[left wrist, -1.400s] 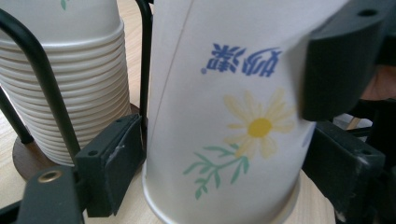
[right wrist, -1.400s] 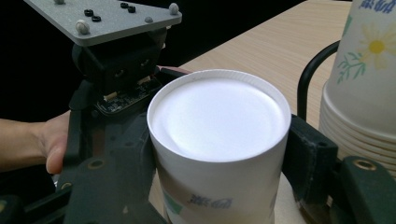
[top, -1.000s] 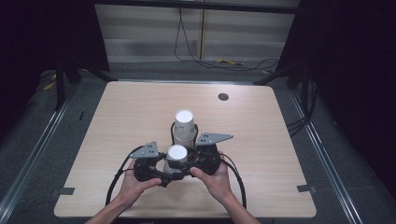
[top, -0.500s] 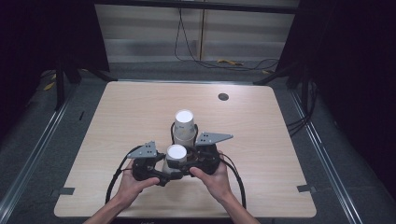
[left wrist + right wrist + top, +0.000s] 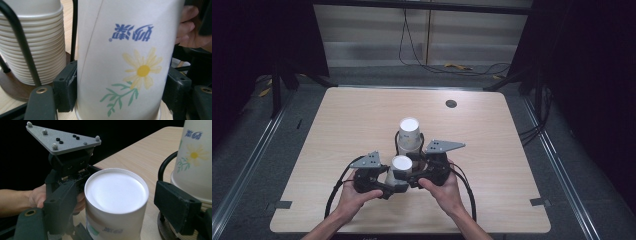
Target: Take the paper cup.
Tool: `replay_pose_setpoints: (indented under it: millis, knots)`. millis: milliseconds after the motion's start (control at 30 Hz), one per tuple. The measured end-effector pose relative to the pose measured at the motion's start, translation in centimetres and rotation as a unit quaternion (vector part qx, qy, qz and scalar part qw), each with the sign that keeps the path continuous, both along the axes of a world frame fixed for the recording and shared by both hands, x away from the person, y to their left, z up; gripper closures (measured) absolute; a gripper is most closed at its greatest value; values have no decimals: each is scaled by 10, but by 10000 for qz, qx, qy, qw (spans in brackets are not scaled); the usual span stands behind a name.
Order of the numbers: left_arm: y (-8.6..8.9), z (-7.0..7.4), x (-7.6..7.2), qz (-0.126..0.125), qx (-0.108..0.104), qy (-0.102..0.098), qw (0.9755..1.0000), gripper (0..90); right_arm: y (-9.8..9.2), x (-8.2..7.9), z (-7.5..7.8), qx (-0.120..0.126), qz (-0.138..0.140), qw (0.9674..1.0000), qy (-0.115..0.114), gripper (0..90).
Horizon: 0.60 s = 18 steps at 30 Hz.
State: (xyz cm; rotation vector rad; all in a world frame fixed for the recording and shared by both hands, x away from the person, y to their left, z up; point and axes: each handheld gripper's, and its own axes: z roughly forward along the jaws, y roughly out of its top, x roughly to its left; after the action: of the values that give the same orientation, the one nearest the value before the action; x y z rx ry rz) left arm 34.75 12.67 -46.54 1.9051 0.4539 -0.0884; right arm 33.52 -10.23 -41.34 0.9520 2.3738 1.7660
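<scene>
Wooden table (image 5: 337,130) bears a cup stack's holder (image 5: 398,147) and an upturned cup (image 5: 401,170)

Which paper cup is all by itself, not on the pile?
The upside-down cup nearest the person, between the two grippers. The others sit nested in the stack in the black wire holder behind it.

A light wooden table (image 5: 337,130) stands on grey carpet (image 5: 267,130), cables (image 5: 447,65) trailing along the pale back wall (image 5: 362,30), darkness either side.

Right gripper (image 5: 113,202) loosened around upturned paper cup (image 5: 116,195)

Jaws just opened wider than a second ago; far pad now clear of cup wall, cup between them, upside down on table (image 5: 337,130); grip let go.
</scene>
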Motion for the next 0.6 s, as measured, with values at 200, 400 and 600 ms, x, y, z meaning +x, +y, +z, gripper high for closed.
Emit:
replay_pose_setpoints:
  millis: [200, 400, 600]
  knots:
    - [5, 2, 1, 27, 46, 70, 10000, 273, -6, 1, 3, 11, 2, 10000, 12, 187]
    - [11, 4, 3, -2, 74, 204, 9998, 274, -10, 1, 5, -16, 39, 10000, 20, 199]
    - [13, 5, 5, 11, 216, 353, 9991, 273, -16, 2, 6, -35, 117, 9999, 22, 187]
